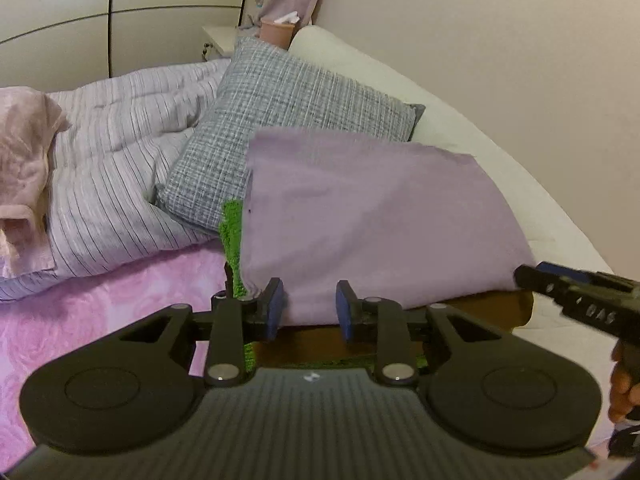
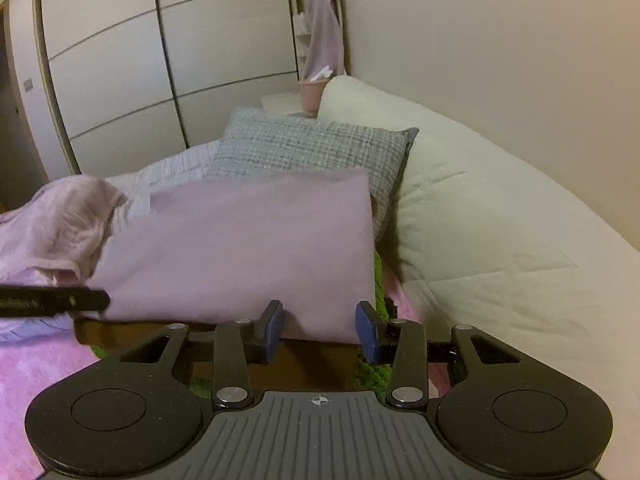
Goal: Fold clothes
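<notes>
A folded lilac garment (image 1: 380,224) (image 2: 240,248) lies flat on a brown board (image 1: 308,340) over a green mat (image 1: 232,232) on the bed. In the left wrist view my left gripper (image 1: 311,310) is open, its blue pads either side of the garment's near edge, toward its left corner. My right gripper (image 2: 321,330) is open too, straddling the same near edge toward the right corner. Each gripper shows in the other's view: the right gripper (image 1: 536,280) at the garment's right corner, the left gripper (image 2: 92,300) at its left corner.
A crumpled pink garment (image 1: 24,160) (image 2: 52,224) lies on the striped duvet (image 1: 112,184) to the left. Behind the lilac garment stands a grey checked pillow (image 1: 280,120), with a cream padded headboard (image 2: 480,208) on the right. A person's hand (image 1: 622,392) holds the right gripper.
</notes>
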A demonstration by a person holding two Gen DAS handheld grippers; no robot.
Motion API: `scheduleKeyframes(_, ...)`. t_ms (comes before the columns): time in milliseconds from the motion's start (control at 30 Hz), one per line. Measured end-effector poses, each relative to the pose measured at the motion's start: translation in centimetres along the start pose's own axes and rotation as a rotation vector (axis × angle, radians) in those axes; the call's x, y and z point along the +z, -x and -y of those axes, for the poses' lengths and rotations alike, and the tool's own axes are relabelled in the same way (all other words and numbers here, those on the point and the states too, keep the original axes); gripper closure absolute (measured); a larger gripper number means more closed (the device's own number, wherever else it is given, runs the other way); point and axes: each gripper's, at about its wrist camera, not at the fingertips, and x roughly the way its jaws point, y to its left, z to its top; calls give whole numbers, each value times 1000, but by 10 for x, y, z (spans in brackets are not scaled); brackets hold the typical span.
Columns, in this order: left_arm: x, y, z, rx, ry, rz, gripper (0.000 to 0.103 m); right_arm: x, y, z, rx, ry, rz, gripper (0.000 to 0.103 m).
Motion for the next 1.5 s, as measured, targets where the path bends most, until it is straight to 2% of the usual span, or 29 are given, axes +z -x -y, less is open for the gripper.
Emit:
scheduleKeyframes(100, 1, 19, 3, 8, -6, 13, 73, 6, 17, -1, -4, -25, 36, 65)
scheduleKeyframes(167, 3, 36, 4, -2, -11, 35, 57, 8, 32, -3, -3, -33, 49, 64)
scheduleKeyframes(233, 2, 57, 8, 4, -20, 54, 49, 7, 49, -4, 8, -41, 53, 53)
scheduleKeyframes(300, -3, 77, 12, 4, -31, 60, 46, 6, 67, -9, 9, -59, 51, 44)
scheduleKeyframes(367, -9, 95, 17, 13, -41, 58, 35, 3, 82, -16, 17, -71, 57, 39)
scheduleKeyframes(400, -12, 104, 19, 16, -43, 62, 34, 3, 84, -20, 18, -75, 58, 37)
scheduleKeyframes(633, -29, 152, 22, 6, -42, 52, 18, -1, 124, -50, 54, -85, 40, 35)
scheduleKeyframes(800, -40, 179, 29, 63, -106, 87, 13, -8, 151, -65, 61, -82, 36, 35)
scheduleKeyframes(1033, -51, 209, 33, 67, -128, 111, 1, -20, 175, -86, -35, -63, 40, 34)
scheduleKeyframes(1167, -57, 226, 32, 67, -136, 131, 1, -30, 186, -98, -100, -45, 55, 34)
scheduleKeyframes(1233, -61, 232, 34, 96, -159, 152, 1, -35, 190, -102, -109, -34, 62, 34)
scheduleKeyframes(1333, -67, 245, 33, 88, -169, 181, 1, -41, 197, -108, -94, -9, 56, 34)
scheduleKeyframes(1500, -69, 258, 27, 67, -120, 140, 1, -48, 208, -120, -132, 40, 47, 34)
